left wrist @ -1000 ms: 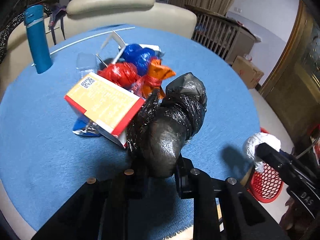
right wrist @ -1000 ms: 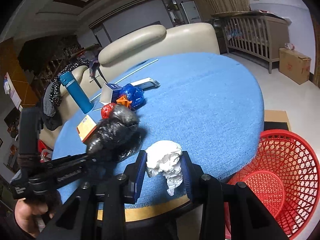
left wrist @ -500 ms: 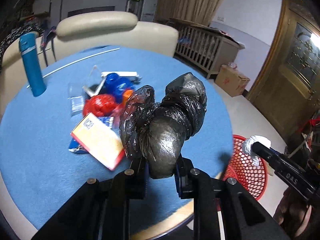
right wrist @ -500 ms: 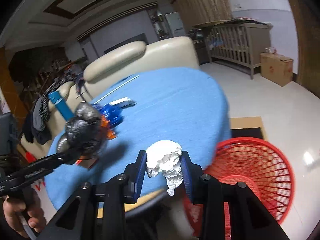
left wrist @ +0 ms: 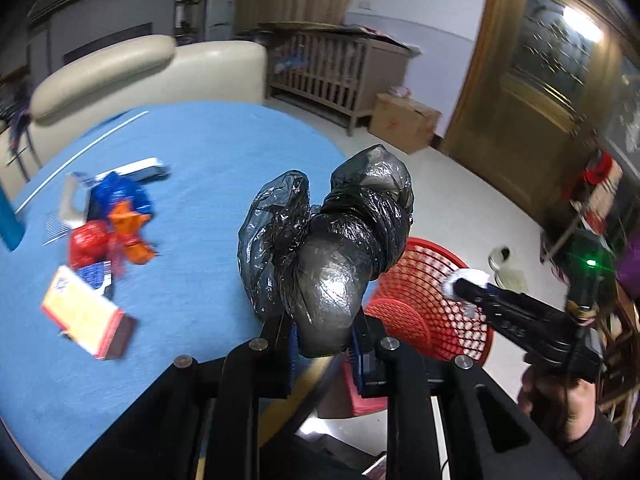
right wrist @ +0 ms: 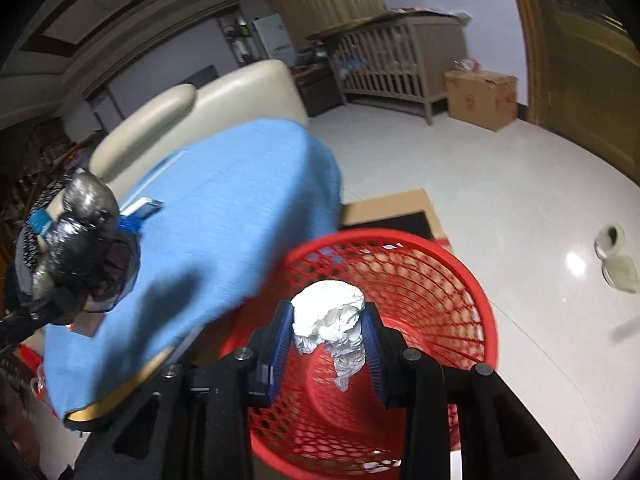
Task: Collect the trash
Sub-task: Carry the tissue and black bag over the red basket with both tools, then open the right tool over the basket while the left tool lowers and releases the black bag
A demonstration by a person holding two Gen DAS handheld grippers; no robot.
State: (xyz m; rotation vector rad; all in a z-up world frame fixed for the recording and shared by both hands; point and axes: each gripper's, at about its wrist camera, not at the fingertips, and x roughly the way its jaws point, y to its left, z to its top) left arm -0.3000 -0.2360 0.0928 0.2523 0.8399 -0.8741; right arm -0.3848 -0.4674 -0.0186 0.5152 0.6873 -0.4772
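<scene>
room: living room, pale tile floor, beige sofa [left wrist: 120, 68] behind a round table [left wrist: 224, 152] with blue cloth; wooden crib [right wrist: 400, 56] and cardboard box [right wrist: 480, 98] by the far wall
left gripper [left wrist: 322, 344]: clamped on a black plastic bag [left wrist: 332, 248], bag wadded and bulging up out of the jaws, held above the table's near edge
right gripper [right wrist: 328, 344]: clamped on a crumpled white paper wad [right wrist: 328, 320], a loose tail of paper hangs below the pads
red basket [right wrist: 400, 280]: mesh plastic, on the floor beside the table edge; directly under and ahead of the right gripper, so the white wad sits over its open mouth (wad not in contact with the basket as far as I can see)
basket vs left gripper: ahead and to its right, partly hidden behind the black bag; the right gripper's tip with the white wad shows over its rim in the left wrist view
remaining trash on table: ahead-left of the left gripper, well apart from it, a yellow-and-red carton [left wrist: 86, 316] nearest, then a red wrapper [left wrist: 86, 242], orange wrapper [left wrist: 130, 228], blue wrapper [left wrist: 120, 194], and a flat white pack [left wrist: 142, 168] farthest back (all motion-blurred, details unclear)
blue bottle [left wrist: 8, 220]: at the far left edge of the left wrist view, mostly cut off
white rod [left wrist: 84, 152]: thin, lying on the cloth beyond the trash pile
floor: small pale object [right wrist: 616, 260] to the right of the right gripper, too blurred to identify
</scene>
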